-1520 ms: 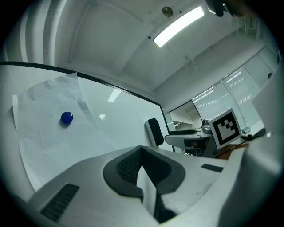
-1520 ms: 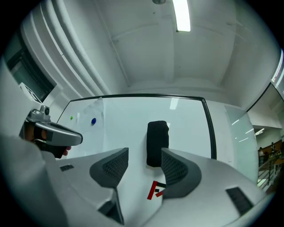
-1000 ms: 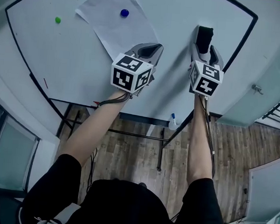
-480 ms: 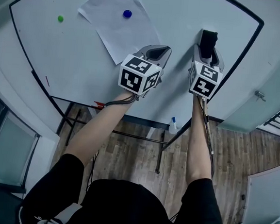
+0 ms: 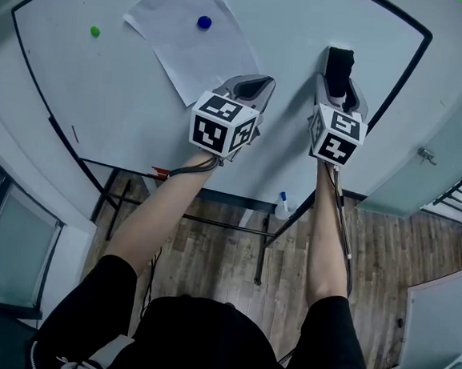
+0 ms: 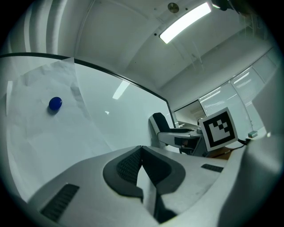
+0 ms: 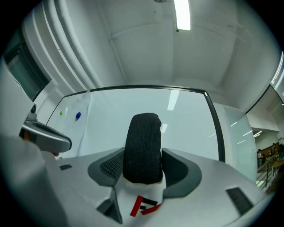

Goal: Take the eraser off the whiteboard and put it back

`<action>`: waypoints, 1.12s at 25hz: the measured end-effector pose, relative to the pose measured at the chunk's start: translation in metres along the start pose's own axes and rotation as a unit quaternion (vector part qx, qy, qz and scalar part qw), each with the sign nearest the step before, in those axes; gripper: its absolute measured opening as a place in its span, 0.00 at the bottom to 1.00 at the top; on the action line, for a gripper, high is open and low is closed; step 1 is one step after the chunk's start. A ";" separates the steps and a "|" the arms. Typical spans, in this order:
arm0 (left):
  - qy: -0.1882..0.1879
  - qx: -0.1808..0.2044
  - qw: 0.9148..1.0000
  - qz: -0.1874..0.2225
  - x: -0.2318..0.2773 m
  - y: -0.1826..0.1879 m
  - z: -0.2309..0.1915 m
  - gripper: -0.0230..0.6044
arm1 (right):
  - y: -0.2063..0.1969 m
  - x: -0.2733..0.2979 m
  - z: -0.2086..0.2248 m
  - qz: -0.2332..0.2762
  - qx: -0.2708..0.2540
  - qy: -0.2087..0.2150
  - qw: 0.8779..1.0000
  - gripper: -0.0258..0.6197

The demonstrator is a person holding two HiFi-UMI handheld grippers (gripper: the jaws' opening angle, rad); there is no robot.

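My right hand-held gripper (image 5: 341, 86) is clamped on the black eraser (image 7: 143, 146), one pad on each side, felt end pointing at the whiteboard (image 5: 101, 104). The eraser is near the whiteboard's right edge, toward its upper right corner; I cannot tell whether it touches. My left hand-held gripper (image 6: 141, 153) is closed, pads meeting with nothing between them, near the board's middle, just beside the lower corner of the paper sheet (image 5: 186, 51). Blue magnet (image 5: 204, 22) on the sheet near the top edge. Green magnet (image 5: 95, 31) on bare board toward the upper left corner
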State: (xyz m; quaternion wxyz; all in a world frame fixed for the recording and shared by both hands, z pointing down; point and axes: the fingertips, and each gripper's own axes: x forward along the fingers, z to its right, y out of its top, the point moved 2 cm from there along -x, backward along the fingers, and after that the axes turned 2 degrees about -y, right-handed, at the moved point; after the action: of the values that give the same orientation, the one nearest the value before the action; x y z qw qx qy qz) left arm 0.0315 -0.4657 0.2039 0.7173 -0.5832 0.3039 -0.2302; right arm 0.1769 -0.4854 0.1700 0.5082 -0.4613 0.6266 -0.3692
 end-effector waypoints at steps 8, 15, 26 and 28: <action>0.002 -0.004 1.000 -0.009 -0.007 -0.006 0.005 0.07 | -0.026 -0.020 0.000 -0.029 0.002 0.005 1.000 0.45; 0.007 -0.015 1.000 -0.022 -0.019 -0.021 0.014 0.07 | -0.040 -0.046 -0.002 -0.046 0.000 0.012 0.999 0.45; 0.009 -0.028 0.998 -0.050 -0.053 -0.057 0.036 0.07 | -0.073 -0.107 -0.006 -0.082 0.010 0.023 0.996 0.45; 0.009 -0.031 0.998 -0.056 -0.063 -0.065 0.043 0.07 | -0.080 -0.121 -0.005 -0.088 0.015 0.023 0.996 0.45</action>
State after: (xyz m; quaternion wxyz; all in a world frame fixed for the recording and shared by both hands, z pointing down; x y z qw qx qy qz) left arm 0.0180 -0.4065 0.2837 0.6823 -0.6188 0.2846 -0.2658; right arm 0.1948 -0.3939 0.2812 0.4659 -0.4983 0.5896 -0.4325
